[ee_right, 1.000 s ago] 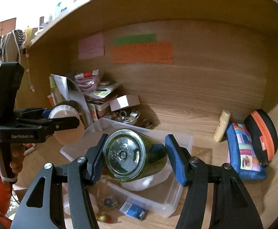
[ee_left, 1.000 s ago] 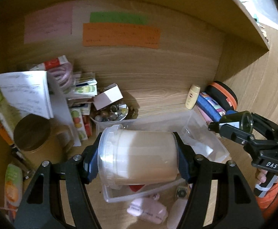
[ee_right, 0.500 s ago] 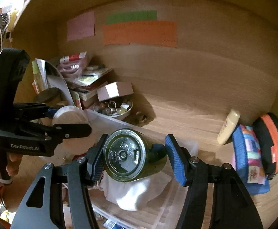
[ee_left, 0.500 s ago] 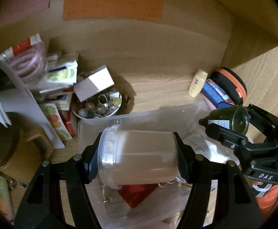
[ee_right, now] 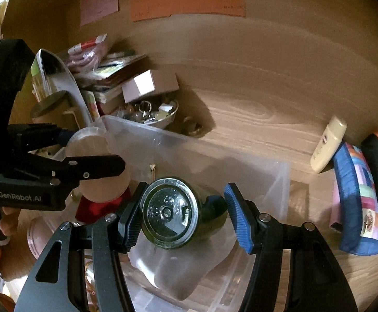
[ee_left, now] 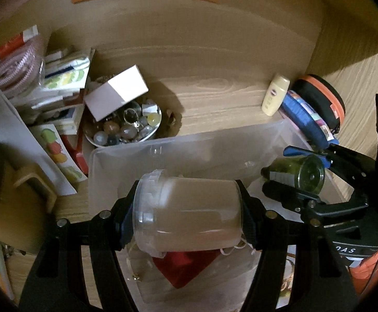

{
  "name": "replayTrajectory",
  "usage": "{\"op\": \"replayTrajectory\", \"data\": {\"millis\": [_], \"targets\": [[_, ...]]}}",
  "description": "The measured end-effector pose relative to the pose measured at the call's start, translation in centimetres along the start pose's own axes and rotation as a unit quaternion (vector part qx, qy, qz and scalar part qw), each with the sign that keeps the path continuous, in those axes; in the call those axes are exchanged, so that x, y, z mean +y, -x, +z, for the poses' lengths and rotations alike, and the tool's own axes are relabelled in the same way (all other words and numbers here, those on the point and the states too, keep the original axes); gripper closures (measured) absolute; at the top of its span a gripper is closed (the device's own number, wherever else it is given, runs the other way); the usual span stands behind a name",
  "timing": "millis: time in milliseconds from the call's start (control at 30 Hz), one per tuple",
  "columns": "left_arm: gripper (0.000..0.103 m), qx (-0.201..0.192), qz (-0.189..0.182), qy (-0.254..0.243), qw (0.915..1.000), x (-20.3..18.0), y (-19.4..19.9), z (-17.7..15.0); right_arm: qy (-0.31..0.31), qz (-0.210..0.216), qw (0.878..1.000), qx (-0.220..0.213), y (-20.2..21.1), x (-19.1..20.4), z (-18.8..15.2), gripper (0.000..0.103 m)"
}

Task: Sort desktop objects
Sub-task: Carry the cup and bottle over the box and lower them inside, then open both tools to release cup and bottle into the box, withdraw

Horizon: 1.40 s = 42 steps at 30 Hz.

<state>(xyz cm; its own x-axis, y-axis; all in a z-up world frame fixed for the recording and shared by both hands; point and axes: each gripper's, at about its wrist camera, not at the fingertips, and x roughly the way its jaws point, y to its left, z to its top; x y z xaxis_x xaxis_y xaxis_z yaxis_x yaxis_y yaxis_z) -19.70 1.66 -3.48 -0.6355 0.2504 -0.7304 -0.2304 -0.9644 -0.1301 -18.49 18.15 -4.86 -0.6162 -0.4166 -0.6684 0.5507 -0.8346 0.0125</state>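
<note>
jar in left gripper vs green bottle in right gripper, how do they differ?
The jar is clear plastic with pale beige contents; the green bottle is dark green glass. The jar is wide and squat; the bottle is slimmer. The left gripper clamps the jar end to end; the right gripper grips the bottle's sides. Both lie sideways, held above the clear bin.

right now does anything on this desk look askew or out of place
Yes. A small pale box sits tilted on the rim of the trinket bowl, resting on the beads. A cream lotion bottle lies leaning against the pouches. Both held jars are carried sideways over the clear bin.
</note>
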Motion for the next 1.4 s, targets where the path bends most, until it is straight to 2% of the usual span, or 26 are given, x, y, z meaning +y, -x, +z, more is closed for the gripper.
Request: {"op": "replayTrajectory", "data": {"millis": [300, 400, 500, 567, 700, 767, 967, 1033, 1233, 1400], "targets": [[0.037, 0.010, -0.006, -0.006, 0.9999, -0.3, -0.7, -0.1, -0.005, -0.008, 1.000, 0.014, -0.5, -0.2, -0.2, 0.047], [0.037, 0.008, -0.020, -0.008, 0.9997, -0.5, -0.6, -0.1, 0.004, -0.015, 1.000, 0.015, -0.5, 0.1, -0.3, 0.047], [0.037, 0.000, -0.011, -0.018, 0.9998, -0.7, -0.3, -0.2, 0.004, -0.014, 1.000, 0.014, -0.4, 0.0, -0.2, 0.046], [0.037, 0.002, -0.012, -0.017, 0.9998, -0.7, -0.4, -0.3, 0.003, -0.012, 1.000, 0.013, -0.4, 0.1, -0.3, 0.044], [0.037, 0.003, -0.009, -0.015, 0.9998, -0.6, -0.5, -0.4, 0.006, -0.019, 1.000, -0.002, 0.1, 0.4, -0.3, 0.030], [0.036, 0.003, -0.011, -0.012, 0.9999, -0.5, -0.4, -0.4, 0.010, -0.020, 1.000, -0.008, 0.3, 0.6, -0.2, 0.028], [0.024, -0.015, -0.005, -0.008, 0.9998, -0.6, 0.3, -0.4, 0.012, -0.030, 0.999, -0.019, 0.7, 0.7, -0.3, 0.022], [0.014, -0.024, -0.002, -0.006, 0.9997, -0.6, 0.6, -0.4, 0.009, -0.031, 0.999, -0.023, 0.8, 0.6, -0.2, 0.021], [0.007, -0.044, 0.007, -0.005, 0.9990, -0.4, 1.9, -0.3, 0.009, -0.043, 0.998, -0.043, 1.5, 0.1, 0.1, 0.010], [0.007, -0.042, 0.019, 0.006, 0.9989, 0.1, 2.8, 0.0, -0.009, -0.030, 0.998, -0.050, 2.0, -1.0, 0.3, 0.009]]}}
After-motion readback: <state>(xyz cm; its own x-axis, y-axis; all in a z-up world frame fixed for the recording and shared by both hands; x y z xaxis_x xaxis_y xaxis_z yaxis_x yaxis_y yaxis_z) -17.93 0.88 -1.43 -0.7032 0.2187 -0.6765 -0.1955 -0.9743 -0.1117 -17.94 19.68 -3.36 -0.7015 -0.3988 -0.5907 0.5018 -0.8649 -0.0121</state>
